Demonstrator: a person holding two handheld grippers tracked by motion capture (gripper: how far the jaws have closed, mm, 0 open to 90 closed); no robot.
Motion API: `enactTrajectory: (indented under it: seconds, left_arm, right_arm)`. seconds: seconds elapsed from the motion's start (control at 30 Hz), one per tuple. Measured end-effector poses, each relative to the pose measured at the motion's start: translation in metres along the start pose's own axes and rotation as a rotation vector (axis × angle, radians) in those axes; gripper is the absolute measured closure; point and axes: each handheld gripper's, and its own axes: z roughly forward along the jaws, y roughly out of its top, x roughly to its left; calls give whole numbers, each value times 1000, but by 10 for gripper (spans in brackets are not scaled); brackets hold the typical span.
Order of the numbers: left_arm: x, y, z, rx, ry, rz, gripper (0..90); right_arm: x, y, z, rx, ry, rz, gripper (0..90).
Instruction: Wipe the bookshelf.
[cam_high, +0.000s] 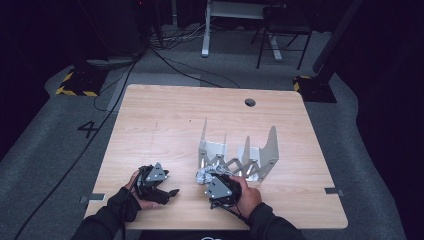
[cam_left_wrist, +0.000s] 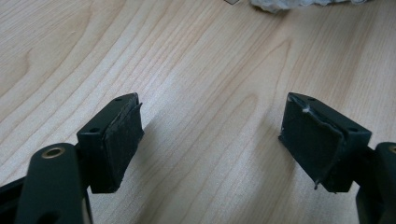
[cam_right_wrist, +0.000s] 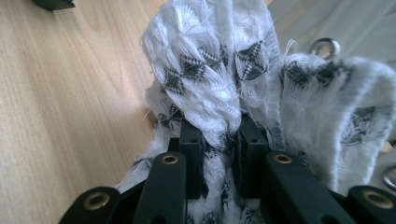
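Near the desk's (cam_high: 165, 115) front-left corner, the left gripper (cam_high: 159, 186) rests low over the wood, held in the person's left hand (cam_high: 137, 192). In the left gripper view its jaws stand well apart with bare woodgrain between the pads (cam_left_wrist: 122, 135) — nothing is gripped there, and a scrap of white cloth shows at the top edge.

Toward the middle of the front edge, the right gripper (cam_high: 210, 180) is clamped on a white cloth (cam_right_wrist: 210, 88) with small dark woven motifs. The right gripper view shows the jaws drawn close together with a bunched fold of the fabric pinched between them; the rest of the cloth billows up and to the right. In the high view the cloth (cam_high: 206, 173) lies crumpled at the near-left foot of a metal folding rack (cam_high: 260, 155), which stands right of the desk's centre, its upright plates joined by a scissor linkage.

The step in hand looks like gathering or lifting the cloth beside the rack — whether it is bound for the rack or coming away from it cannot be told. The next move likely calls for keeping the pinch firm so the loose weave does not slip, lifting the cloth clear of the rack's linkage where threads could snag, and bringing the open left gripper across to take a second hold.
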Motion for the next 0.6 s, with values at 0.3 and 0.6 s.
enactTrajectory:
  seconds: [0.3, 0.6]
  left_arm:
    - [0, 0, 0, -2, -1, -1, 210]
    - [0, 0, 0, -1, -1, 1, 210]
  right_arm:
    - [-25, 32, -32, -151, -114, 31, 766]
    - [-17, 34, -19, -126, -87, 33, 766]
